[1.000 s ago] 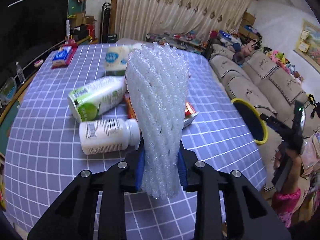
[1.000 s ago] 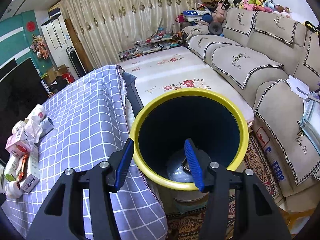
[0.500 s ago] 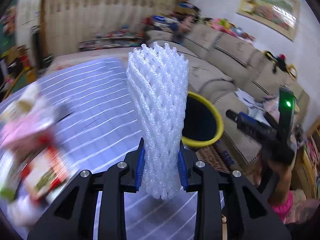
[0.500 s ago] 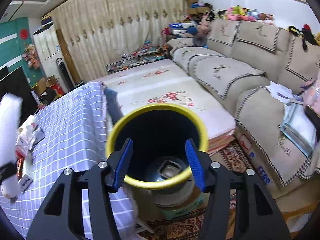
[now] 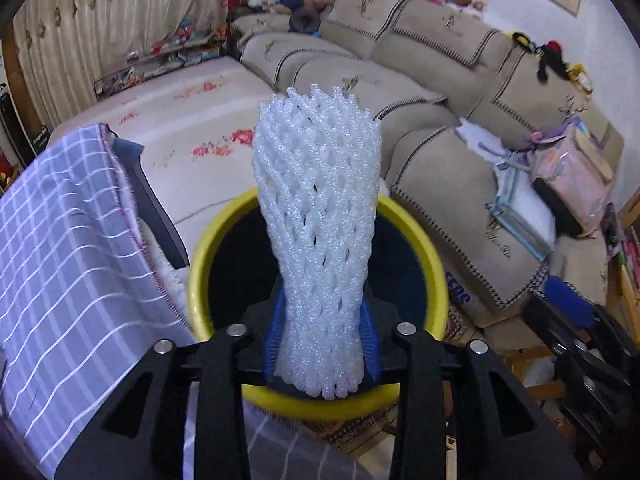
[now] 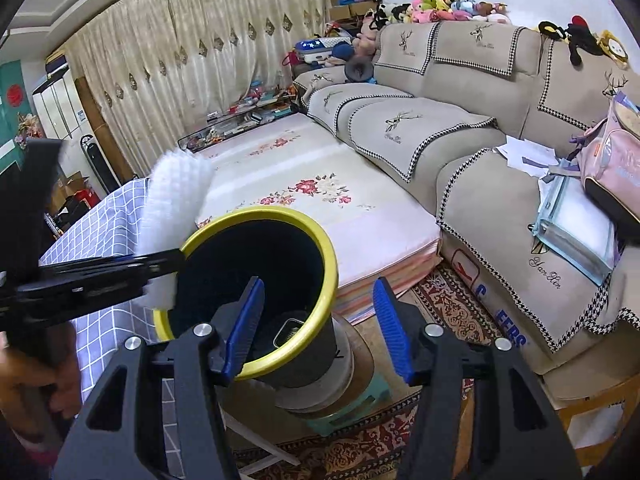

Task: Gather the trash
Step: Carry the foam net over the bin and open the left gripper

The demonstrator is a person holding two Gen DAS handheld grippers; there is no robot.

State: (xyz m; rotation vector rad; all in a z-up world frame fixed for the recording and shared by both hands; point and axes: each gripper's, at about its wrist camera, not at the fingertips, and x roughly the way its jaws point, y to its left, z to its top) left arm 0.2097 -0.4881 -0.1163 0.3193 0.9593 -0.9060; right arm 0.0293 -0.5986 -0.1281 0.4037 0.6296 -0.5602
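Note:
My left gripper (image 5: 322, 340) is shut on a white foam fruit net (image 5: 318, 220) and holds it upright above the yellow-rimmed black trash bin (image 5: 434, 276). In the right wrist view the same net (image 6: 172, 200) and the left gripper (image 6: 160, 264) sit at the bin's left rim (image 6: 320, 240). My right gripper (image 6: 318, 328) is open and empty, just right of and above the bin. A small tin lies at the bin's bottom (image 6: 290, 330).
The table with the purple checked cloth (image 5: 60, 260) is left of the bin. The bin stands on a stool (image 6: 352, 396) over a patterned rug. A beige sofa (image 6: 500, 160) with papers and a pink bag is on the right. A floral mat (image 6: 320, 200) lies behind.
My left gripper has swung with the foam net from over the table's trash to above the bin. My right gripper has drawn back to the right of the bin.

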